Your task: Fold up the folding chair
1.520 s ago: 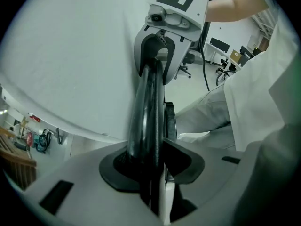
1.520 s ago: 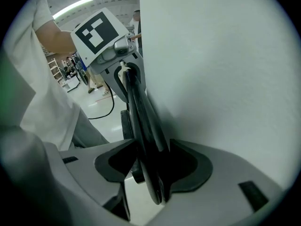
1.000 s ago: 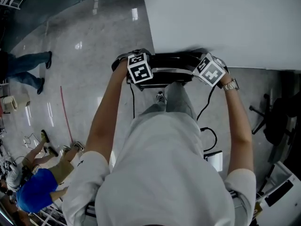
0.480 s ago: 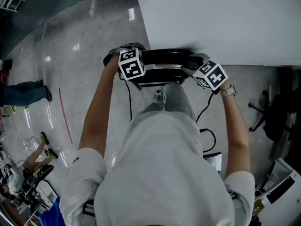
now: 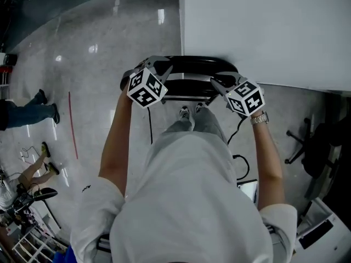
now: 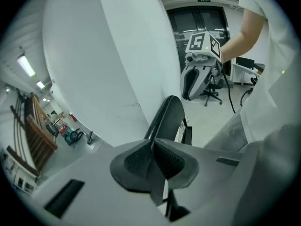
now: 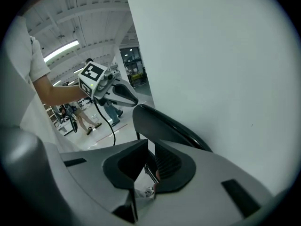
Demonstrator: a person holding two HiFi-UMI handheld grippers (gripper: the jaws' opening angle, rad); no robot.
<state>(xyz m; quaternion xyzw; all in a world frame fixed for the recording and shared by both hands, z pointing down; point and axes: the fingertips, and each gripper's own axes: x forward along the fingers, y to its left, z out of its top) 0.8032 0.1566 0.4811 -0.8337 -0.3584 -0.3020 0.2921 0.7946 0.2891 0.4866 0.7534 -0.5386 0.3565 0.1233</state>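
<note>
The black folding chair point(image 5: 192, 66) stands folded flat against a white wall, straight ahead of the person's feet. My left gripper point(image 5: 159, 67) hovers by the left end of the chair's top rail. In the left gripper view my left gripper point(image 6: 153, 142) has just been closing and its pads now meet with nothing between them; the chair's back point(image 6: 169, 112) lies beyond. My right gripper point(image 5: 219, 83) hangs near the rail's right end. In the right gripper view my right gripper point(image 7: 151, 147) has just been closing; a narrow gap stays between its pads, and the chair's rail point(image 7: 162, 122) lies past them, not pinched.
The white wall point(image 5: 263, 26) rises right behind the chair. An office chair point(image 5: 315, 141) stands at the right, and a black cable point(image 5: 244, 160) trails on the glossy floor. People point(image 5: 27, 111) are at the far left beside a red floor line point(image 5: 71, 125).
Both grippers have lifted off the chair's top corners and drawn back a little toward the person. The chair now stands free against the wall. The people at the left have shifted.
</note>
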